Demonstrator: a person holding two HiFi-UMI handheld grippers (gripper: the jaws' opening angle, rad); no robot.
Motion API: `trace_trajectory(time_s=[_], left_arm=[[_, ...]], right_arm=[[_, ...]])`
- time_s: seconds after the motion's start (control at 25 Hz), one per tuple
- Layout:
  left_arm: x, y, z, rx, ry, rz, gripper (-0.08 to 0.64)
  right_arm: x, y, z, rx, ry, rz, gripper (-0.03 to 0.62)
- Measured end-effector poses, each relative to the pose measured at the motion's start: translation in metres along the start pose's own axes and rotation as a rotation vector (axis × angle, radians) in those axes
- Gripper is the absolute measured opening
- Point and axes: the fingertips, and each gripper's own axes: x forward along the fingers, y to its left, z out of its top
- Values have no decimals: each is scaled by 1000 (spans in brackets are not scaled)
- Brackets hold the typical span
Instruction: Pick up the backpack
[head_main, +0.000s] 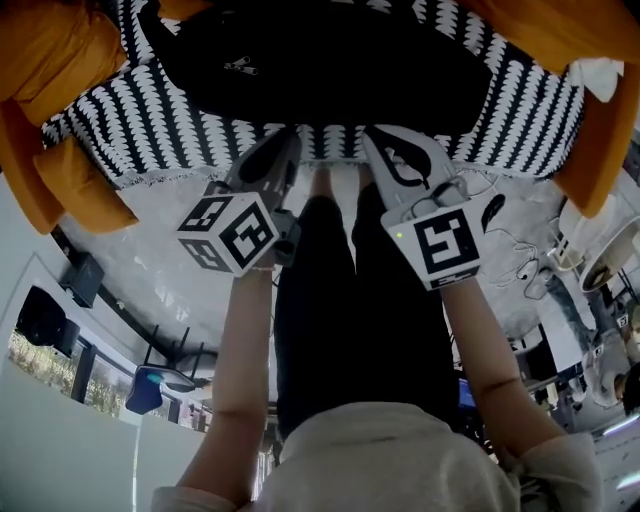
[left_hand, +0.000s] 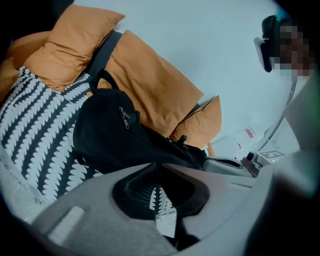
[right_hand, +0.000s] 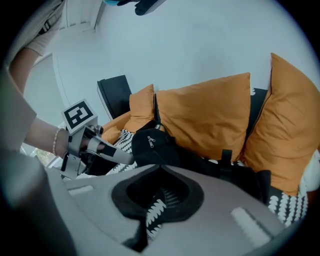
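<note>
black backpack on black-and-white patterned blanket, orange cushions behind.

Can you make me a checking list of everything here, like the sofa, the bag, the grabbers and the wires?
Surface: sofa seat under a black-and-white patterned cover.
Job's things: black backpack lying on the cover, not yet lifted.
Clutter: orange cushions behind and beside the backpack.
Grippers: left gripper and right gripper are both shut with nothing between the jaws; tips at the sofa's front edge, close to the backpack.
Cables: thin cables on the pale floor, on the person's right.
Surroundings: white wall behind the sofa; things farther off are too small to tell.
</note>
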Motion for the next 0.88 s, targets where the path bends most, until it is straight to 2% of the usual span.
trace_trajectory(time_s=[0.04, 0.2, 0.24, 0.28, 0.4, 0.6, 0.76, 0.88], left_arm=[[2, 2, -1, -12, 2, 5, 15], [9, 10, -7, -56, 22, 31, 123], [10, 12, -7, -64, 26, 39, 136], [12, 14, -8, -74, 28, 45, 150], [16, 20, -12, -113, 34, 47, 207], [25, 25, -16, -138, 29, 53, 268], [33, 24, -11, -149, 16, 41, 270], [37, 26, -11, -153, 18, 52, 270]], right_arm=[[1, -3, -2, -6, 7, -9, 3], [2, -11, -10, -32, 37, -44, 3], [3, -11, -13, -40, 50, -46, 57], [4, -10, -16, -49, 67, -42, 158], [9, -9, -23, -80, 106, -39, 158], [14, -20, -29, -246, 163, -123, 212], [23, -22, -48, -366, 235, -124, 272], [26, -28, -52, -454, 257, -175, 272]])
